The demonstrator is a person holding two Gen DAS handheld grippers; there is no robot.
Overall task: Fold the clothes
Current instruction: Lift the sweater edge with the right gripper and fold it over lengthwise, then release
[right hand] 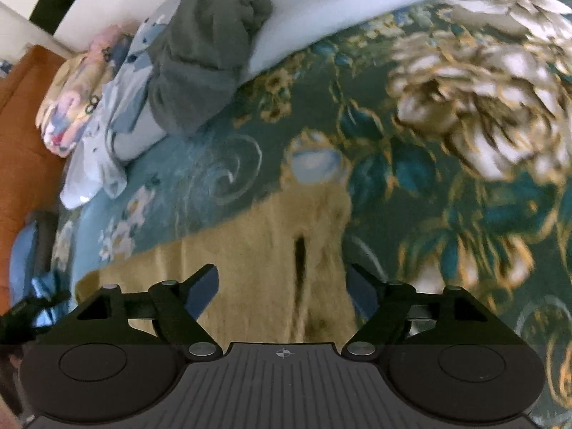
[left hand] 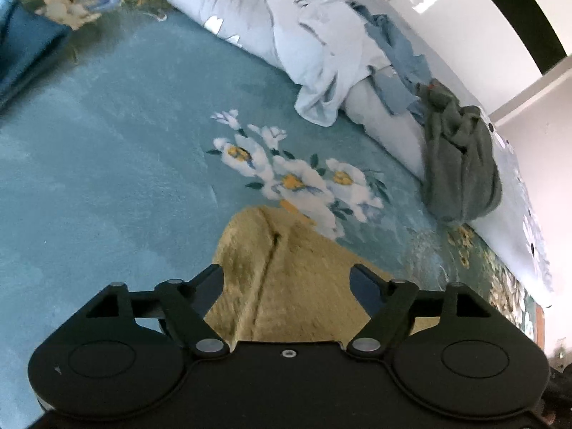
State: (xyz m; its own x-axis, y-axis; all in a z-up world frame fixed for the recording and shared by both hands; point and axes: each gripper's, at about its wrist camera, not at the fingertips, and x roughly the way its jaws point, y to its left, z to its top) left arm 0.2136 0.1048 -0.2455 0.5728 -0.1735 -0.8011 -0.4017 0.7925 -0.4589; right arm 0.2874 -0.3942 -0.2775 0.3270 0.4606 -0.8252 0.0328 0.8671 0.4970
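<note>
Both tools are hovering with jaws apart, left tool (left hand: 286,279) and right tool (right hand: 282,279), over the yellow fleece garment (left hand: 286,268) lying on the floral bed blanket (left hand: 107,143). Risk: pinching blanket with fleece. Right view alone is showing an orange headboard (right hand: 21,125) at 9 o'clock; grey-green garment (left hand: 461,164) lying at 2 o'clock.

Mustard-yellow garment (left hand: 286,271), teal floral blanket (left hand: 107,164)

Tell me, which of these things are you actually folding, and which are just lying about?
In use:
yellow fuzzy garment
left tongs, open
right tongs, open

Lying about:
grey-green garment, crumpled
pale blue quilt
blue cloth
floral bedspread
</note>
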